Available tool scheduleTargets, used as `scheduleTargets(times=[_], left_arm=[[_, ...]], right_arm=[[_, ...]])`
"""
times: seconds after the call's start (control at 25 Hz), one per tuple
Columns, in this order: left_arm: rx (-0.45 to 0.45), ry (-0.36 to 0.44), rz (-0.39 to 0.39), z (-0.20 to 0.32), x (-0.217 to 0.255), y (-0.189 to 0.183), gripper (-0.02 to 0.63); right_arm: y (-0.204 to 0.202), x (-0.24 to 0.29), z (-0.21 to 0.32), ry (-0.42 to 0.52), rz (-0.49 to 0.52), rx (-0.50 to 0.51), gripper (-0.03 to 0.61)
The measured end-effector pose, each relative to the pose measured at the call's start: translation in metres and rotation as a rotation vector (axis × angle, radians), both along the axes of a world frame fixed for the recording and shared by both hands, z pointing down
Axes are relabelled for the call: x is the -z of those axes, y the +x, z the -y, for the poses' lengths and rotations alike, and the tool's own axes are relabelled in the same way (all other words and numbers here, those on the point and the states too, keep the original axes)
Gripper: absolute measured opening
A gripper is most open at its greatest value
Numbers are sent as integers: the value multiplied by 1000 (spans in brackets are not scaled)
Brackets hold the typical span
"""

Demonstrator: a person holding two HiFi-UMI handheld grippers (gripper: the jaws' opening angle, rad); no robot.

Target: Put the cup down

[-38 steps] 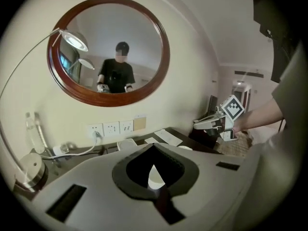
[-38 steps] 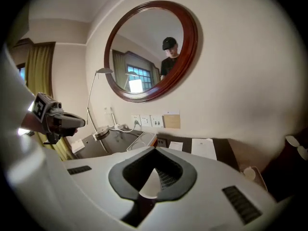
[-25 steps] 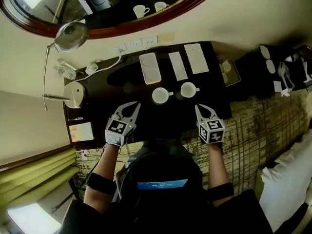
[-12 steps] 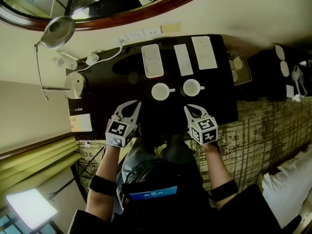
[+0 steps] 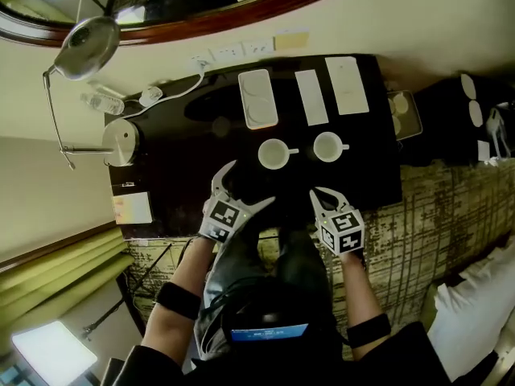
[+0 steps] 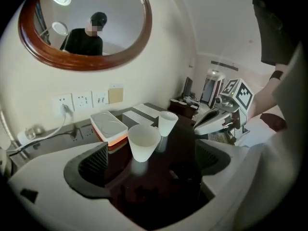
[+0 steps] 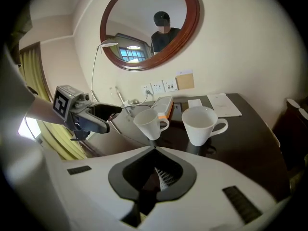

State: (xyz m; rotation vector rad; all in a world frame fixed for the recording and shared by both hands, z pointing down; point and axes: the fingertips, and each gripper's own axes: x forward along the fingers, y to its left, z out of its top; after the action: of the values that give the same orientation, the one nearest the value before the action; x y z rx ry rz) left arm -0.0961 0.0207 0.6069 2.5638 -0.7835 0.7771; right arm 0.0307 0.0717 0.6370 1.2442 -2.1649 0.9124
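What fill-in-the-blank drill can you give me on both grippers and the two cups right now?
On the left gripper, the jaws stand ____, with nothing between them.
On the right gripper, the jaws are ____ and empty.
The cup ahead of the left gripper stands ____ on the dark table.
The other cup has its handle pointing ____ in the head view.
Missing: open; shut; upright; right.
The left gripper's jaws have just been opening.

A hotel guest room is indicated. A dark bench (image 5: 177, 167) is set against the wall beneath a round, wood-framed mirror (image 7: 144, 28), with wall sockets (image 5: 229, 52) between them. A white cup (image 5: 275, 153), a second cup (image 5: 328, 146), a tray (image 5: 257, 99) and printed cards (image 5: 348, 85) are laid out on it. Also noted: patterned carpet (image 5: 451, 207), white bedding (image 5: 483, 296) and a yellow-green curtain (image 5: 56, 272).
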Motion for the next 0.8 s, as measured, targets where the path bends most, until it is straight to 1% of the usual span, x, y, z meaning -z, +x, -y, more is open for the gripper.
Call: scheduleTargets(times=[0.12, 0.28, 0.44, 0.64, 0.76, 0.8], left_arm=[[-48, 18, 25, 14, -18, 9, 568], [-92, 39, 18, 34, -41, 24, 568], [-122, 46, 11, 44, -60, 42, 568], [-131, 83, -19, 55, -66, 61, 568], [-162, 116, -39, 60, -65, 68, 568], [-166, 120, -43, 61, -64, 70, 558]], right_arm=[[0, -12, -4, -15, 6, -13, 2], [1, -21, 1, -13, -8, -12, 2], [3, -20, 9, -3, -6, -14, 2], [2, -27, 15, -2, 1, 7, 2], [-2, -33, 18, -7, 3, 24, 2], [-4, -34, 19, -8, 7, 25, 2]])
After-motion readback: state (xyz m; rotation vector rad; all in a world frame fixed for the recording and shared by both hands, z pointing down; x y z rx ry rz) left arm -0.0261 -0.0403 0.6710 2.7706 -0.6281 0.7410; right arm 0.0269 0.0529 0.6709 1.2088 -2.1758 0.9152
